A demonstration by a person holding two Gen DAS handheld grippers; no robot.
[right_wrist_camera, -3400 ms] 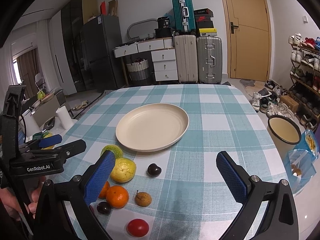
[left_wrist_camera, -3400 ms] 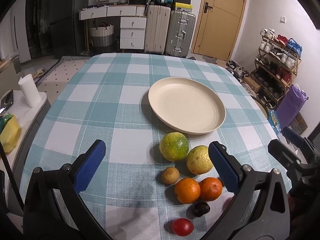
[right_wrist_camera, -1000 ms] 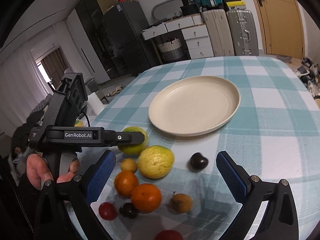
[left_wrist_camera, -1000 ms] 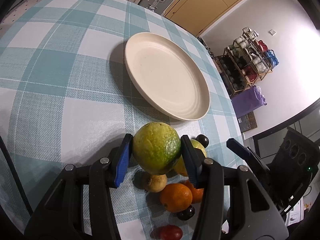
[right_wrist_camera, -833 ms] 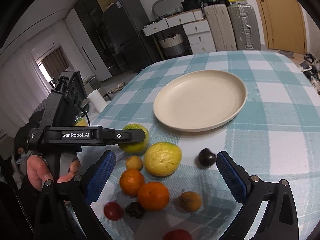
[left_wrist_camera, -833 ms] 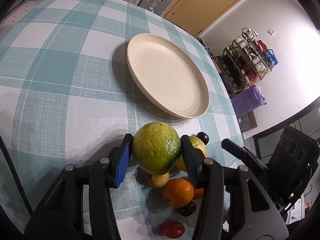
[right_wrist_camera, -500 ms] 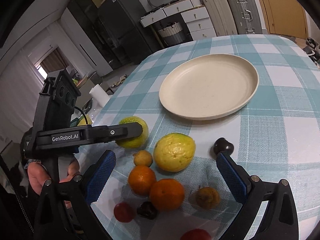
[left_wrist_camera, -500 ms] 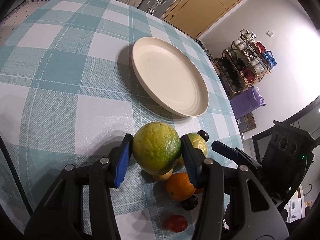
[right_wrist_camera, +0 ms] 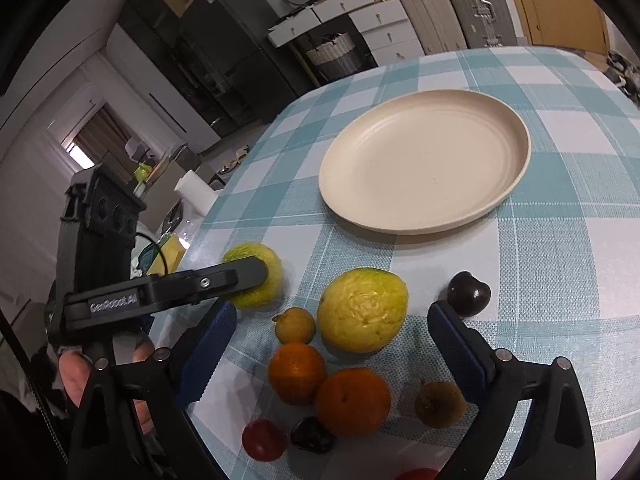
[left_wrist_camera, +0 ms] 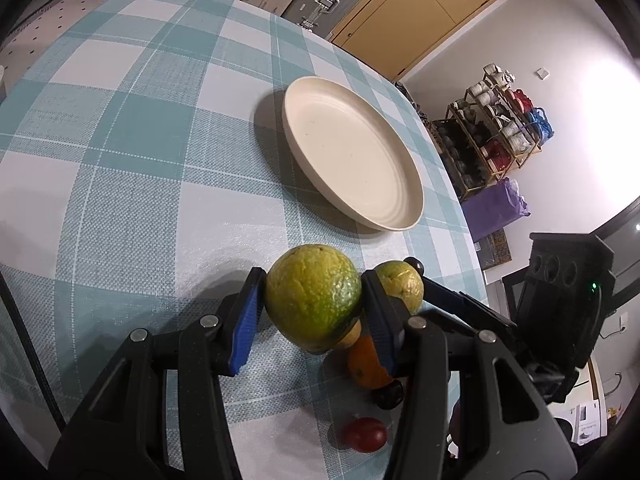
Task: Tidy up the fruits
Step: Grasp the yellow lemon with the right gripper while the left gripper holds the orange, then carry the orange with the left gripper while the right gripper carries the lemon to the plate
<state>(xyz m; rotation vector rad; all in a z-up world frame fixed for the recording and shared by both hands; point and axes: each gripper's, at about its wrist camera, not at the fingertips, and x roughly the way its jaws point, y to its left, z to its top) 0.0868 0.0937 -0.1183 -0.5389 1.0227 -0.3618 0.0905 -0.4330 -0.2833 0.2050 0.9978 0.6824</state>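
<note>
My left gripper (left_wrist_camera: 313, 300) is shut on a green-yellow citrus (left_wrist_camera: 313, 297) and holds it above the checked tablecloth; the citrus also shows in the right wrist view (right_wrist_camera: 256, 276). The cream plate (left_wrist_camera: 352, 162) lies beyond it, bare, and shows in the right wrist view too (right_wrist_camera: 424, 160). My right gripper (right_wrist_camera: 328, 344) is open and hovers over the fruit pile: a yellow citrus (right_wrist_camera: 362, 310), two oranges (right_wrist_camera: 296, 372) (right_wrist_camera: 352, 400), a small yellow fruit (right_wrist_camera: 295, 325), a dark plum (right_wrist_camera: 468, 294), a brown fruit (right_wrist_camera: 440, 404) and a red fruit (right_wrist_camera: 263, 439).
A dark fruit (right_wrist_camera: 311, 435) lies by the red one. The table edge runs close on the left of the right wrist view, with a paper roll (right_wrist_camera: 196, 196) beyond it. A shoe rack (left_wrist_camera: 500, 120) stands to the right of the table.
My left gripper has lifted the green-yellow citrus a little and drawn back from the plate. My right gripper has come lower and closer over the fruit pile.
</note>
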